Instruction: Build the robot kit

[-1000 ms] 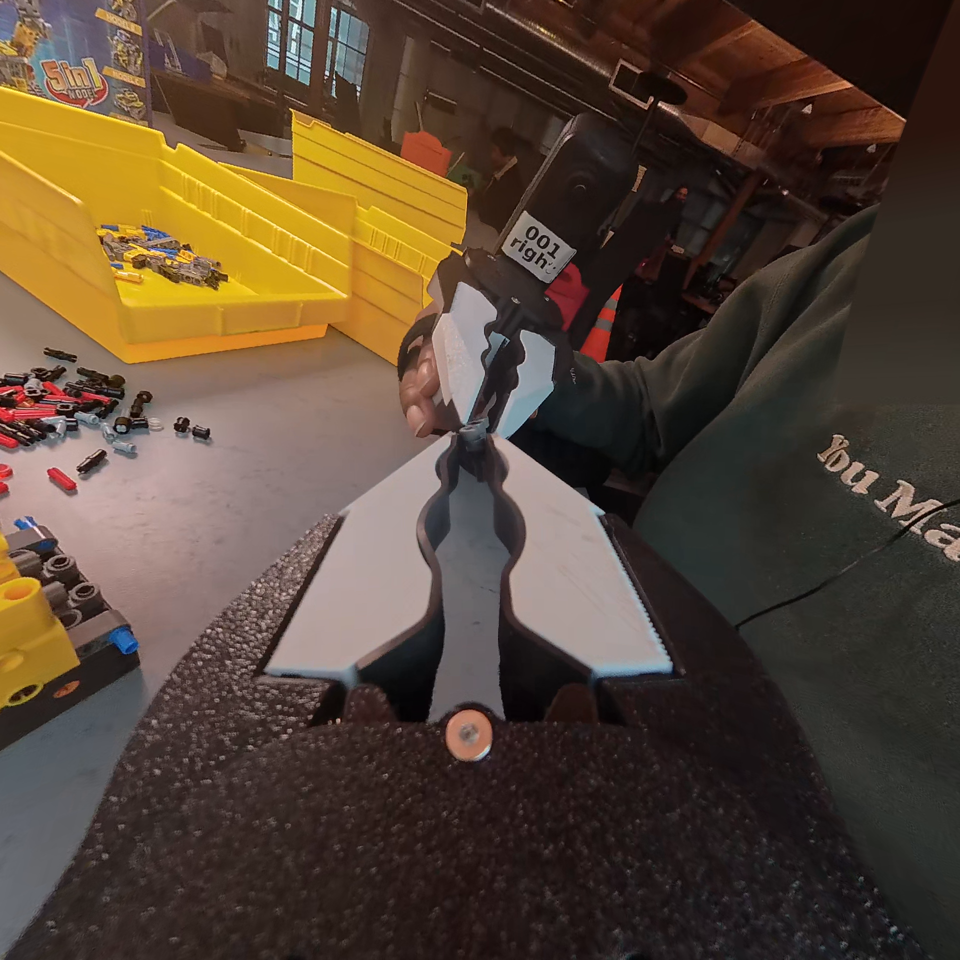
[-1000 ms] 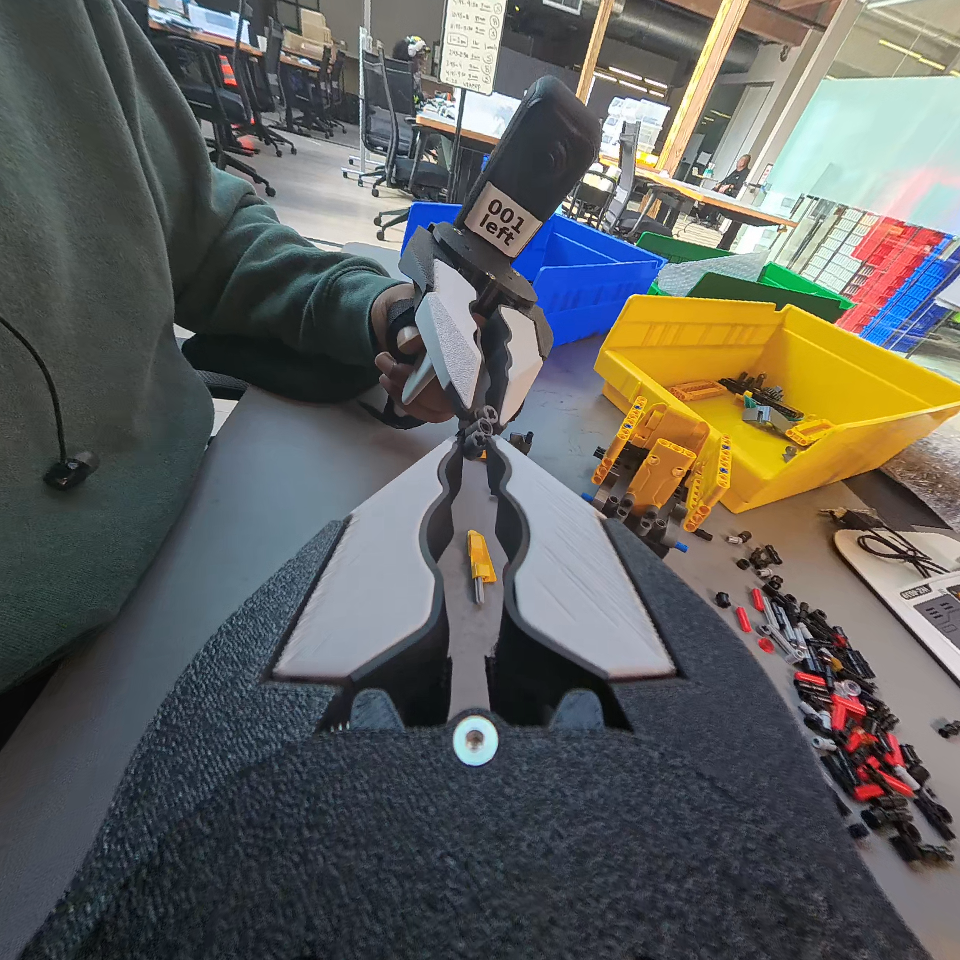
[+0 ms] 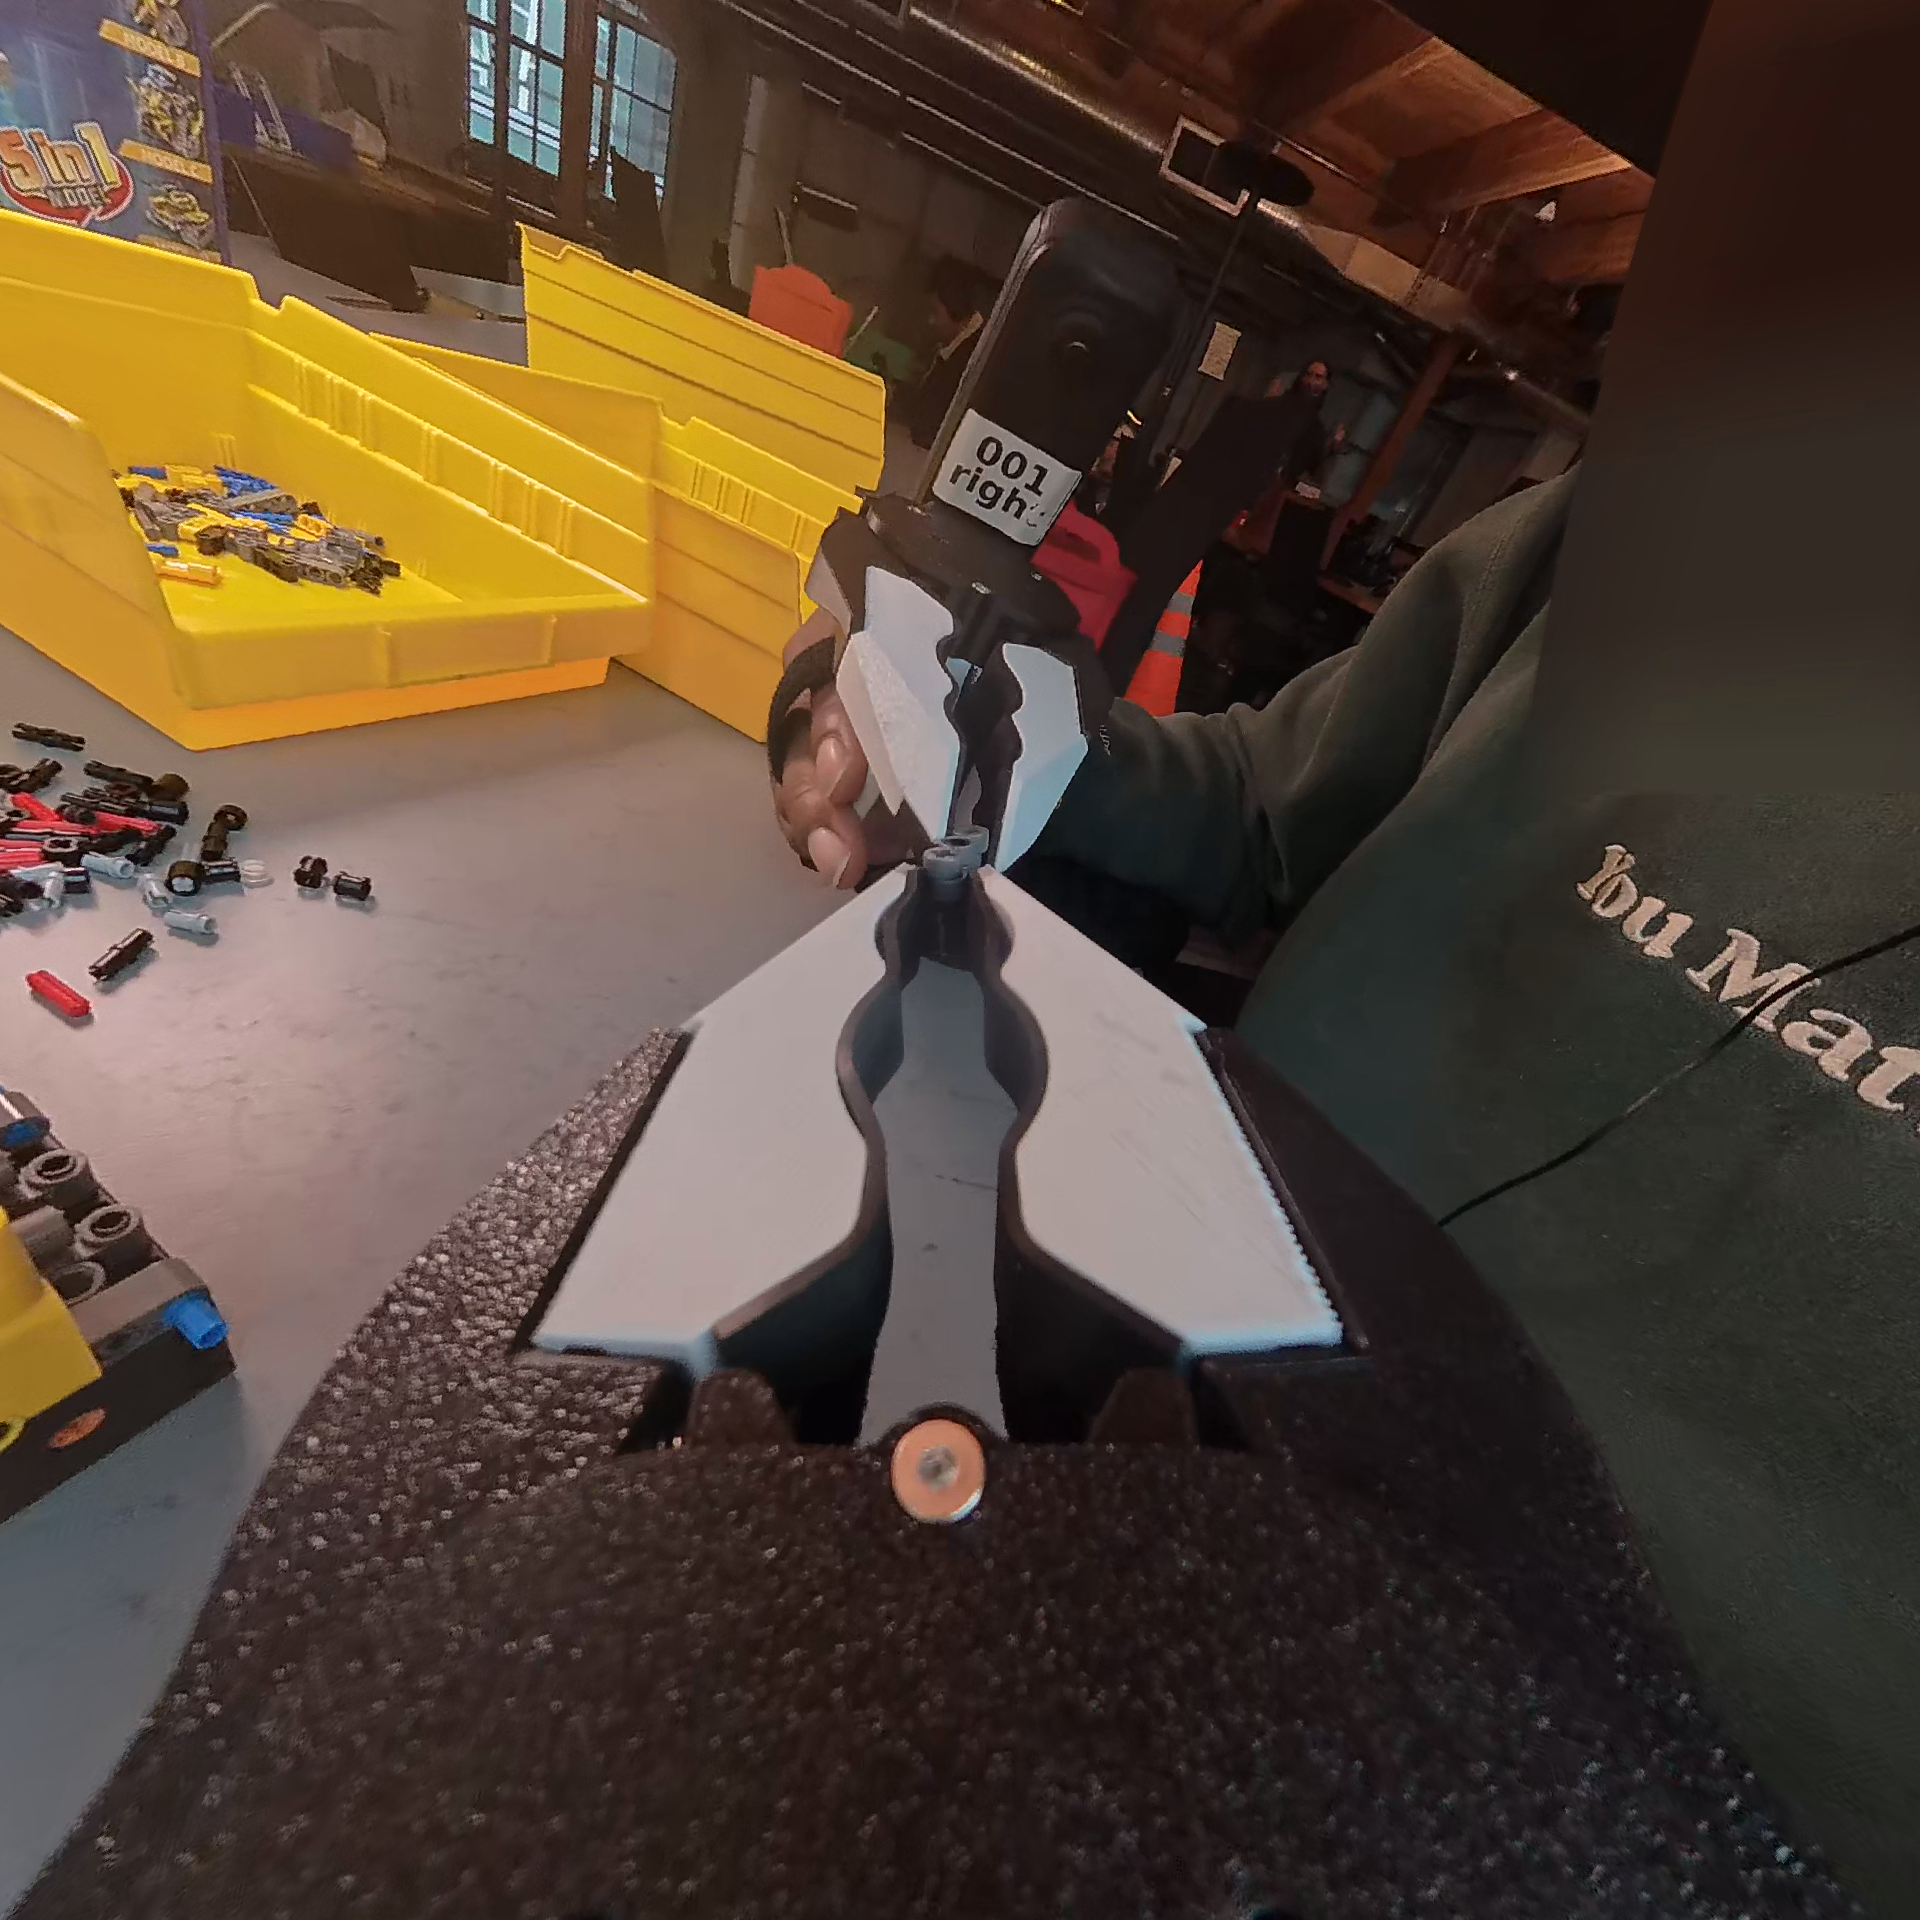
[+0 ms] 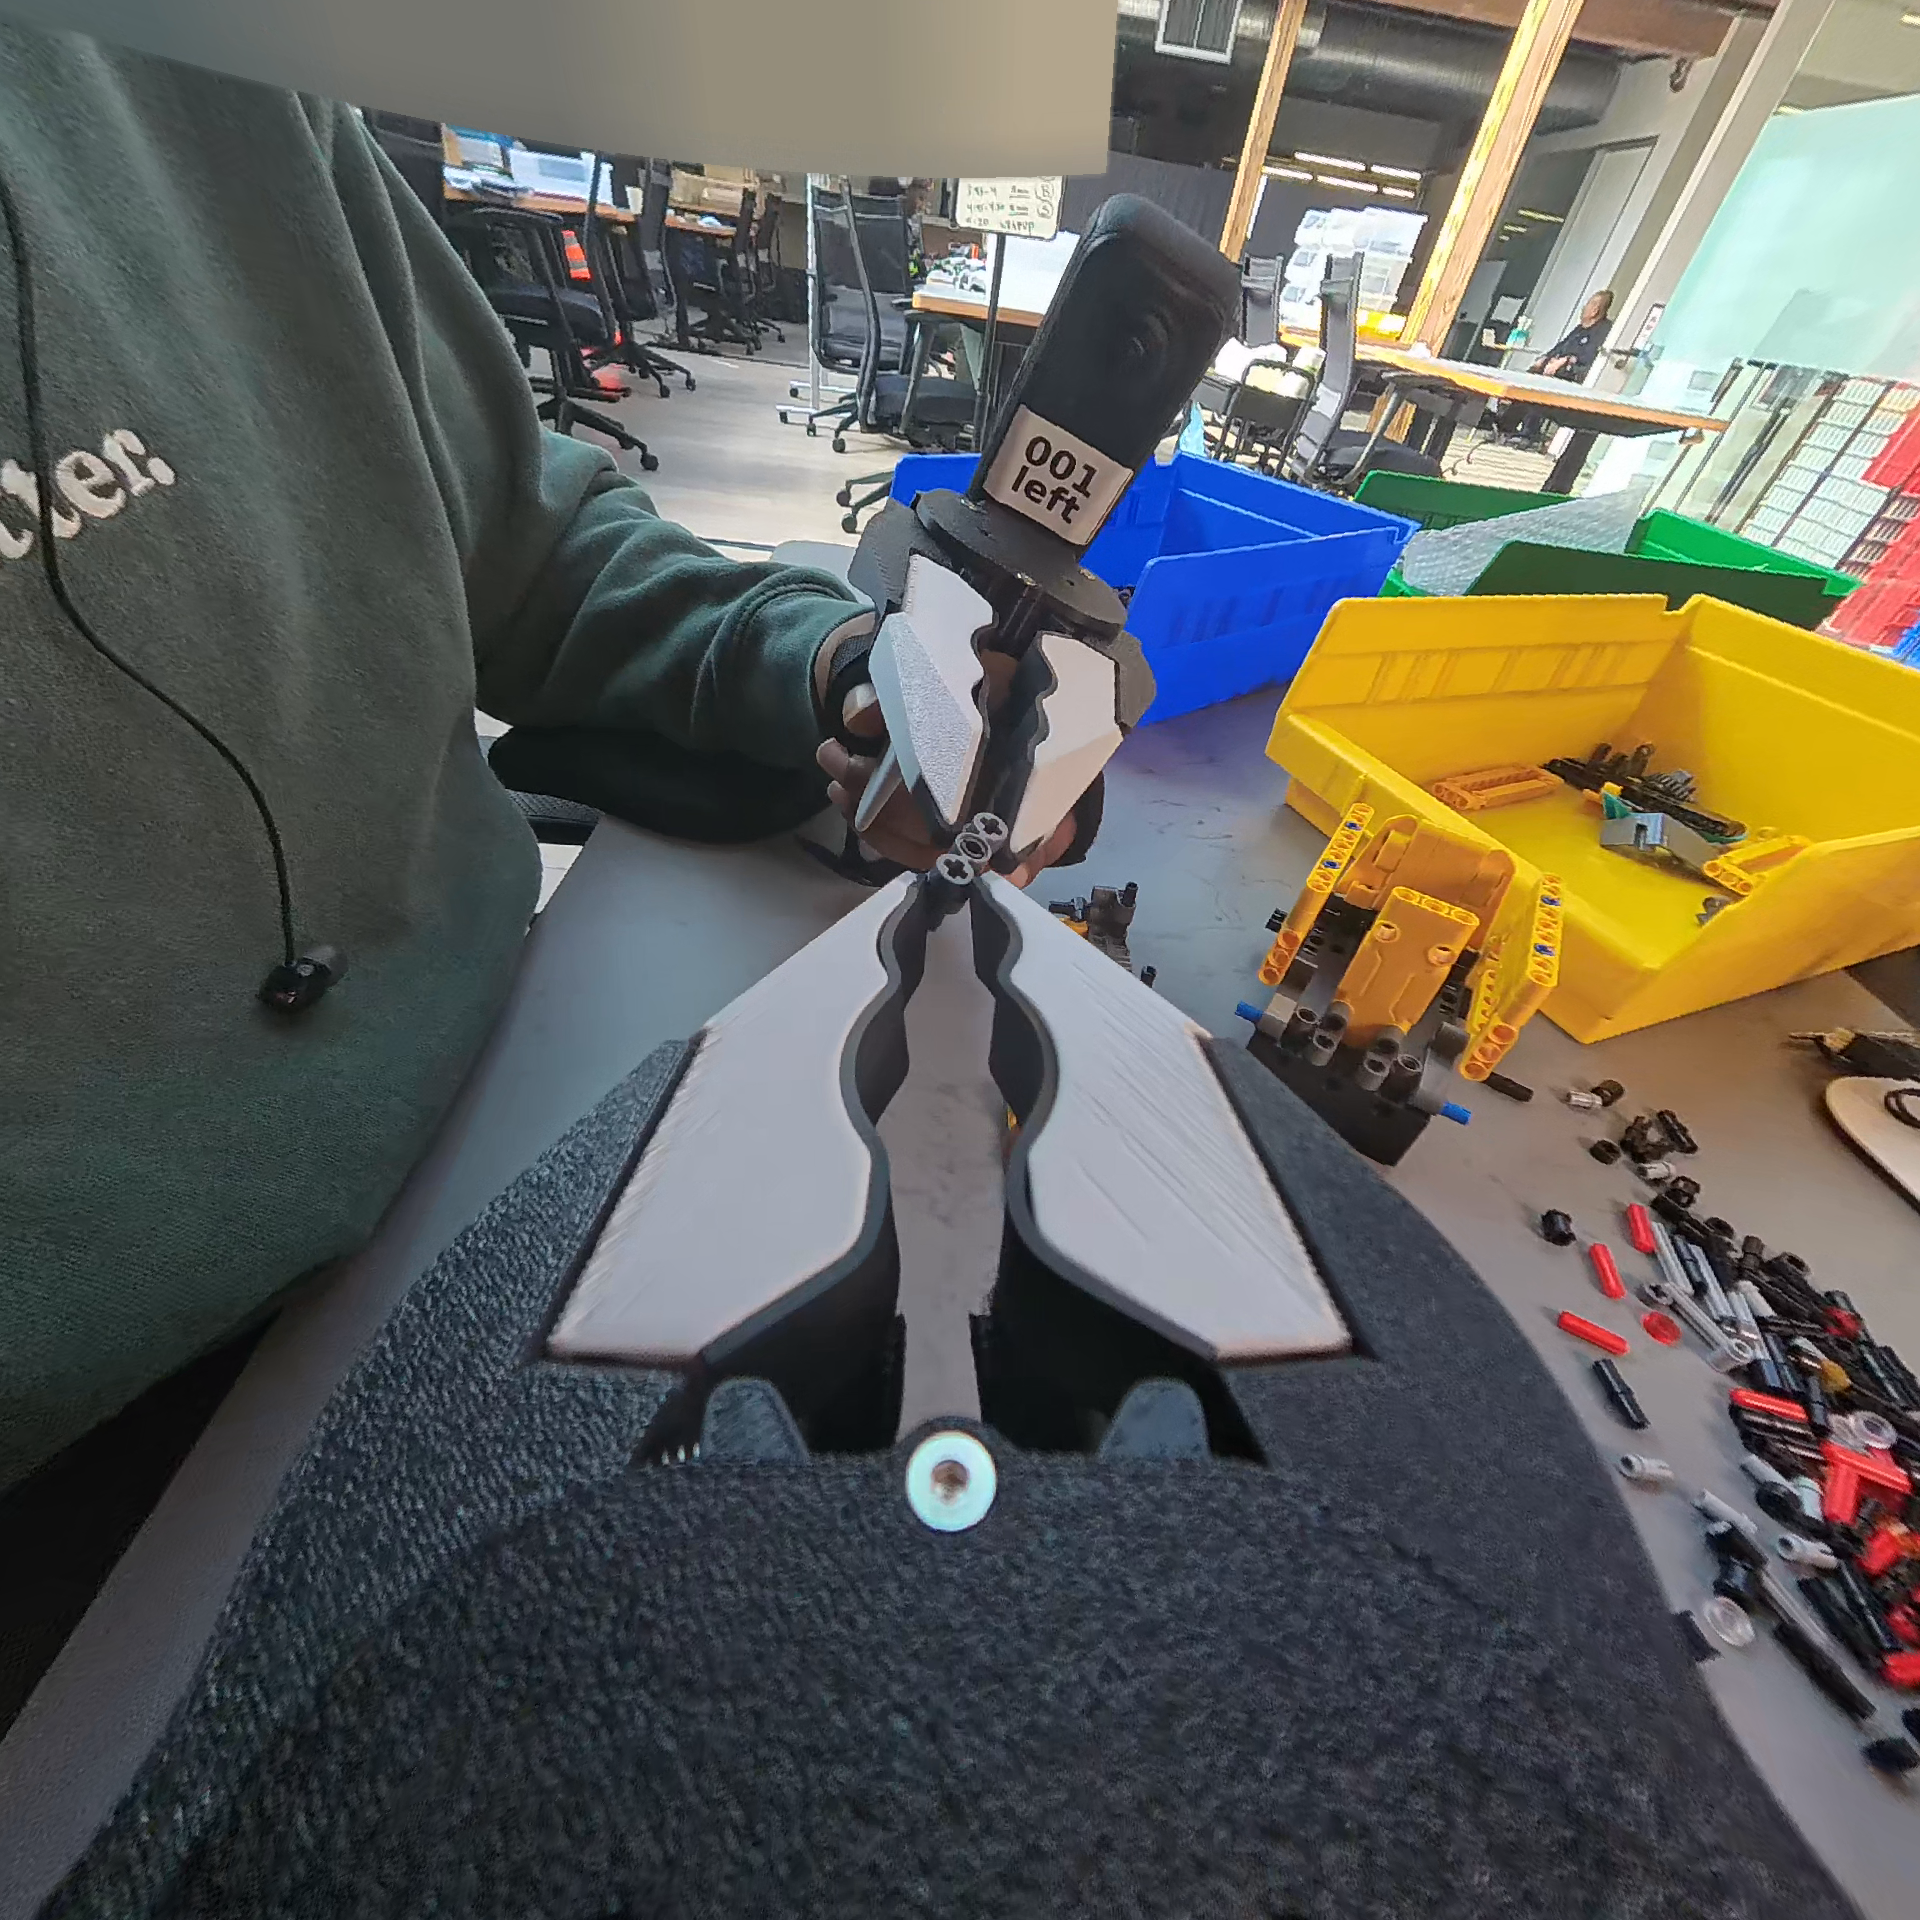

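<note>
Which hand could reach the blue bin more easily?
Likely left: blue bin sits behind the left hand-held gripper, farther from the right hand-held gripper. Both clamp a grey piece.

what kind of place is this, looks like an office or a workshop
Probably an open-plan office used as a workshop: rows of office chairs and desks behind, plastic storage bins on a grey table, and loose building-toy parts spread out for assembly.

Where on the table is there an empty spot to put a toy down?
Bare grey table lies between the scattered small pieces and the left gripper, in front of the yellow bin. In the right wrist view, it is crowded around the loose parts pile and the yellow model.
</note>
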A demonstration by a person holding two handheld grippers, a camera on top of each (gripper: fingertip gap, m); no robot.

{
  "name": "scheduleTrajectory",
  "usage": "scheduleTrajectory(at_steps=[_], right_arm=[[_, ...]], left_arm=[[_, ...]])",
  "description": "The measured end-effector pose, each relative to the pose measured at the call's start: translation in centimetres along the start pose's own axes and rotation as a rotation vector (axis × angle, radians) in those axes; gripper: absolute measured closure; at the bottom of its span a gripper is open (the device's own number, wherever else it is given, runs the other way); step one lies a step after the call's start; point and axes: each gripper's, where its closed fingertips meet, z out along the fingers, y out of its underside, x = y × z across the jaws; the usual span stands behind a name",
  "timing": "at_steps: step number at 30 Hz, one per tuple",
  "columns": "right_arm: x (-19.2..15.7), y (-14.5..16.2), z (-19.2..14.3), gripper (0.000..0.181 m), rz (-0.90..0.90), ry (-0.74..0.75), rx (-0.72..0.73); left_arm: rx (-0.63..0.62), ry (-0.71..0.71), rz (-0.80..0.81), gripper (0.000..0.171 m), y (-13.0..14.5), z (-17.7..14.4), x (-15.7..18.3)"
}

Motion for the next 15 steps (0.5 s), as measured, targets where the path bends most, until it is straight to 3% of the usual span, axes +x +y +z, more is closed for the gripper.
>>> scheduleTrajectory(at_steps=[9,15], right_arm=[[0.1,0.2,0.1,0.171,0.033,-0.007,-0.007],[0.2,1.9,0.7,0.171,0.066,-0.006,-0.097]], left_arm=[[-0.066,-0.067,0.150,0.165,0.7,0.1,-0.2],[-0.148,-0.144,0.274,0.165,1.9,0.4,-0.8]])
